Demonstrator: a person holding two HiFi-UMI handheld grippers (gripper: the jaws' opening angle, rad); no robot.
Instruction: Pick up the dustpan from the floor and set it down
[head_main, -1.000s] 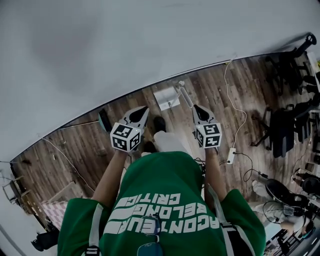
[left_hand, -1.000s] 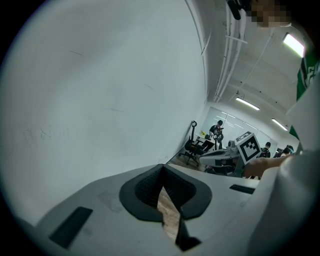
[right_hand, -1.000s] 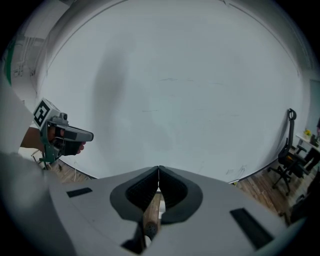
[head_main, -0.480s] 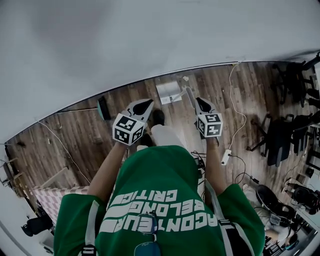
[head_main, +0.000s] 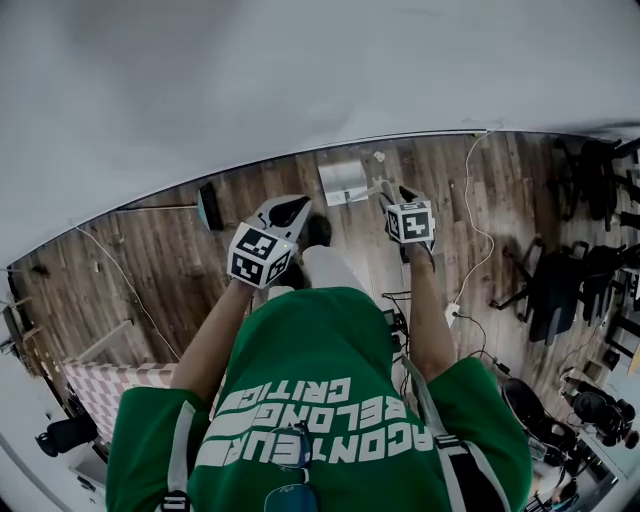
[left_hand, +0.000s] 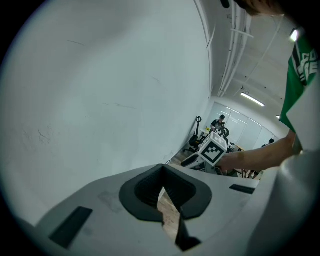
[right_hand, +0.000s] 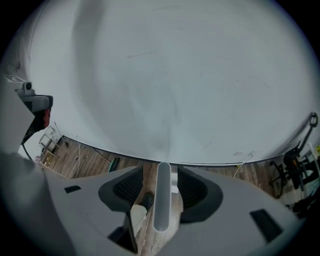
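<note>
Dustpan (head_main: 343, 182) is sitting on the floor (head_main: 160, 260) right by the wall (head_main: 300, 70), ahead of us. Our left gripper (head_main: 288, 210) is held out front, tipped a bit downward, jaws together with nothing in them. Our right gripper (head_main: 398, 192) points steeply down on a stretched arm. Its jaws have just been opening and stand apart around the handle (right_hand: 163, 200), not squeezing it.

The left forearm (head_main: 215, 345) and right forearm (head_main: 428, 320) reach forward. The left gripper (head_main: 288, 210) has its jaws together, empty. The right gripper (head_main: 394, 192) points steeply down, its jaws just opened, with the dustpan handle (right_hand: 163, 195) free between them
</note>
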